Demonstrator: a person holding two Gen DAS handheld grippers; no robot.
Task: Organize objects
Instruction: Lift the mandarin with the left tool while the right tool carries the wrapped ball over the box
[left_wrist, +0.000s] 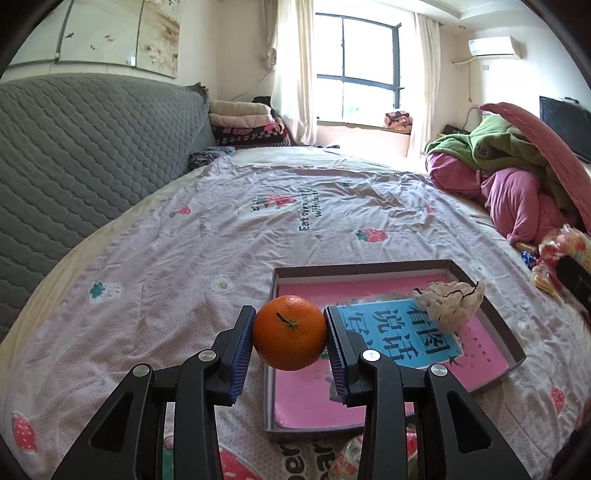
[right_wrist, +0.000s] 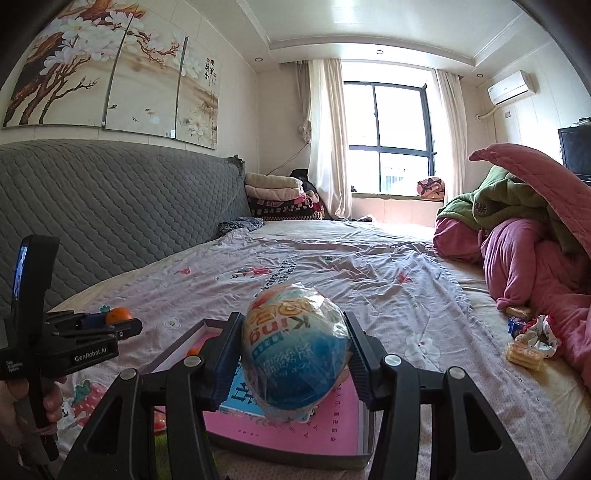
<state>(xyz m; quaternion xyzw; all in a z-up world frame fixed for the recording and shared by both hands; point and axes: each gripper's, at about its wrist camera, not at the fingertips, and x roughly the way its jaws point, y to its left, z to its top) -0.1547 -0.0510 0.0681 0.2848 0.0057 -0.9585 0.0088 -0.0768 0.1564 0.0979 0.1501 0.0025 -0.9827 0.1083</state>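
My left gripper (left_wrist: 290, 332) is shut on an orange (left_wrist: 289, 332) and holds it over the near left corner of a shallow brown box (left_wrist: 502, 325). The box lies on the bed and holds a pink and blue book (left_wrist: 399, 332) and a crumpled white wrapper (left_wrist: 448, 304). My right gripper (right_wrist: 293, 354) is shut on a plastic-wrapped egg-shaped toy (right_wrist: 295, 350) above the same box (right_wrist: 177, 347). The left gripper (right_wrist: 107, 325) with the orange (right_wrist: 119, 315) shows at the left of the right wrist view.
The bed (left_wrist: 221, 229) has a strawberry-print sheet. A grey quilted headboard (left_wrist: 85, 158) stands on the left. Pink and green bedding (right_wrist: 535, 236) is piled on the right, with snack packets (right_wrist: 528, 347) beside it. Another packet (left_wrist: 347, 458) lies under my left gripper.
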